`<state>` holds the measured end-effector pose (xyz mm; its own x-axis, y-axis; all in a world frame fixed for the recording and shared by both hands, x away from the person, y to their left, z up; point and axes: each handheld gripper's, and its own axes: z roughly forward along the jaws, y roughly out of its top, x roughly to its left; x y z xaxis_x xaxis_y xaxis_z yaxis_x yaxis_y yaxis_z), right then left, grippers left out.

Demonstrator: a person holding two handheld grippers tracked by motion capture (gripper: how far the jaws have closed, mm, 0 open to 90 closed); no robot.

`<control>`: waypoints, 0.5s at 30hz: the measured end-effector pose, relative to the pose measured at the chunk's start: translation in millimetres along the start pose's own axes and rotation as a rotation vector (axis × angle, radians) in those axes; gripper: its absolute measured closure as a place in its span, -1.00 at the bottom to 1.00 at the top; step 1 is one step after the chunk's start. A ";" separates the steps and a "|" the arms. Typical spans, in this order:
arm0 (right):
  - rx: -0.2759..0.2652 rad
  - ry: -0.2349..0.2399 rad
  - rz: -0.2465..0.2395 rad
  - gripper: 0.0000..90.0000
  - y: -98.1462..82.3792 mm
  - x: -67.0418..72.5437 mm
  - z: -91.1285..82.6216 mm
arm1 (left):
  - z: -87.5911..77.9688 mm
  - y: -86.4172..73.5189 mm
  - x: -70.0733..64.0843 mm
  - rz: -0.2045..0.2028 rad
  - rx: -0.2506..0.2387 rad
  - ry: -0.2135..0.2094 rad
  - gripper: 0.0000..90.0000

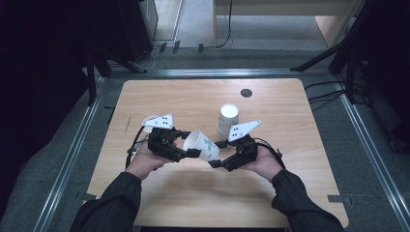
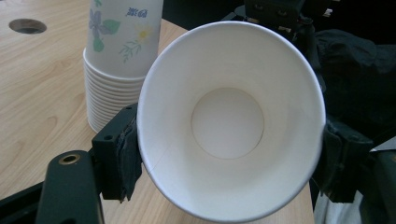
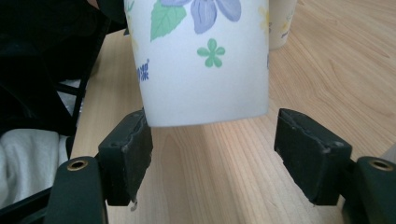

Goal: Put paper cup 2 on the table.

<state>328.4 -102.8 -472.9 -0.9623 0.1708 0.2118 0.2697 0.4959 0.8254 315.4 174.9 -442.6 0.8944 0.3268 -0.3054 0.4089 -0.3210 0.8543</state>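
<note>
holding a single paper cup [image 1: 202,144] on its side above the table [image 1: 290,159], between the two hands. left gripper [image 1: 189,149] is clamped across the cup's rim, pads pressing either side of the open mouth; in the left gripper view the inside is bare, nothing in it. right gripper [image 1: 218,157] sits at the cup's base end with jaws spread: one pad [image 3: 127,154] at or just beside the wall, the other pad [image 3: 310,151] clearly off it, so no grip there. stack of cups [image 1: 226,121] stands upright just behind, near the right gripper.

judgement: a cup pulled off the stack, now in handover, left side carrying. next move likely calls for the right hand to back clear, then the left to turn the cup upright and set it down away from the stack, without crushing the thin rim.
</note>
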 end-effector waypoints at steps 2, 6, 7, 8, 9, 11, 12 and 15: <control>0.004 -0.004 -0.004 -0.37 -0.2 0.3 0.0 | -1.2 0.1 0.1 0.003 0.001 0.001 -0.50; 0.011 -0.010 -0.007 -0.37 -1.0 0.1 -1.2 | -4.6 0.0 0.0 0.003 0.000 0.009 -0.50; 0.011 -0.011 -0.009 -0.37 -1.1 0.0 -1.6 | -5.8 -0.2 0.4 0.003 -0.001 0.013 -0.50; 0.011 -0.012 -0.012 -0.37 -1.3 0.1 -2.3 | -7.9 -0.2 0.8 0.006 0.004 0.019 -0.50; 0.011 -0.016 -0.015 -0.37 -1.4 0.0 -3.5 | -8.8 -0.4 0.9 0.004 0.003 0.022 -0.50; 0.008 -0.017 -0.015 -0.37 -1.5 0.2 -4.9 | -11.4 -0.5 1.4 0.009 0.011 0.033 -0.50; 0.010 -0.021 -0.019 -0.37 -1.5 0.3 -5.7 | -13.0 -0.7 1.5 0.006 0.014 0.037 -0.50; 0.013 -0.028 -0.021 -0.37 -2.9 0.8 -9.4 | -18.8 -2.1 2.3 0.008 0.022 0.056 -0.50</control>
<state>326.5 -112.1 -470.2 -0.9663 0.1844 0.1796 0.2504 0.5109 0.8224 313.2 193.0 -437.2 0.8864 0.3732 -0.2739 0.4062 -0.3431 0.8469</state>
